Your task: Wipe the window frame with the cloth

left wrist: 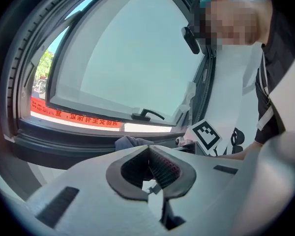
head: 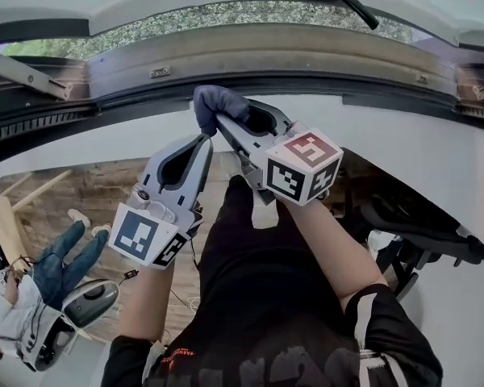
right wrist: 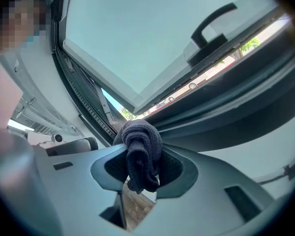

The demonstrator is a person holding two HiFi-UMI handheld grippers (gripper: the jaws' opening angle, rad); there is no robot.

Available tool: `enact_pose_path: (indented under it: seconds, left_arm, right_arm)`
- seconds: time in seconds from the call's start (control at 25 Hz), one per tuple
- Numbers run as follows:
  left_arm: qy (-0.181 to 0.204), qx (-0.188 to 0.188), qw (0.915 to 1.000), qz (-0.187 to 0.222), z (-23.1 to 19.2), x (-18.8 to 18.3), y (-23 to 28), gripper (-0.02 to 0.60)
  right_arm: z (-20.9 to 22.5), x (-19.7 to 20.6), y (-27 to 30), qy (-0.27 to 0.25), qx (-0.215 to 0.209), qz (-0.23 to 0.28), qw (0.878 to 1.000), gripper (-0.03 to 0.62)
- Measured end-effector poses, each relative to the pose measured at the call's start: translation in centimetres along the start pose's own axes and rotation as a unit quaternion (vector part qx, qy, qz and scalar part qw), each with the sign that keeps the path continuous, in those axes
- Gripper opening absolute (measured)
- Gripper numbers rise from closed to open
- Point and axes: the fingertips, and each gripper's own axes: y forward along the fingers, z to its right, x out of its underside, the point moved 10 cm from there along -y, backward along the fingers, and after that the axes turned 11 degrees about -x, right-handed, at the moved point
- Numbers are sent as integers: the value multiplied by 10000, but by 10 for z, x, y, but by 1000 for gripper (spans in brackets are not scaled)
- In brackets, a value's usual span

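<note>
Right gripper (head: 223, 121) has its jaws pinched on a dark blue cloth (right wrist: 140, 154), which is bunched and sticks out past the tips. The cloth (head: 214, 103) is up at the lower window frame (head: 306, 51), at its dark inner edge; contact can't be told. Left gripper (head: 202, 142) is just beside and below it, jaws pressed together with nothing between them, tips pointing at the frame (left wrist: 64, 146). The sash is open, handle (right wrist: 211, 21) on its lower rail.

Workroom: open window (head: 258, 51), loose planks (head: 4, 226).
</note>
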Motion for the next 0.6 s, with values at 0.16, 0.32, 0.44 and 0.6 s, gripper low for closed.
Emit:
enact_pose_path:
  seconds: [0.16, 0.32, 0.44, 0.6]
  left_arm:
    - [107, 149, 9998, 5, 20, -8, 14, 20]
    - [189, 290, 9994, -3, 39, -14, 28, 20]
    - [243, 396, 9989, -11, 53, -16, 38, 20]
    - [317, 538, 9980, -15, 73, -20, 51, 20]
  right_arm:
    - [8, -4, -24, 40, 112, 70, 9999, 121]
    - [15, -9, -48, 92, 235, 163, 9995, 121]
    - [20, -13, -67, 119, 322, 233, 9991, 121]
    - [27, -18, -92, 153, 452, 354, 9982, 121]
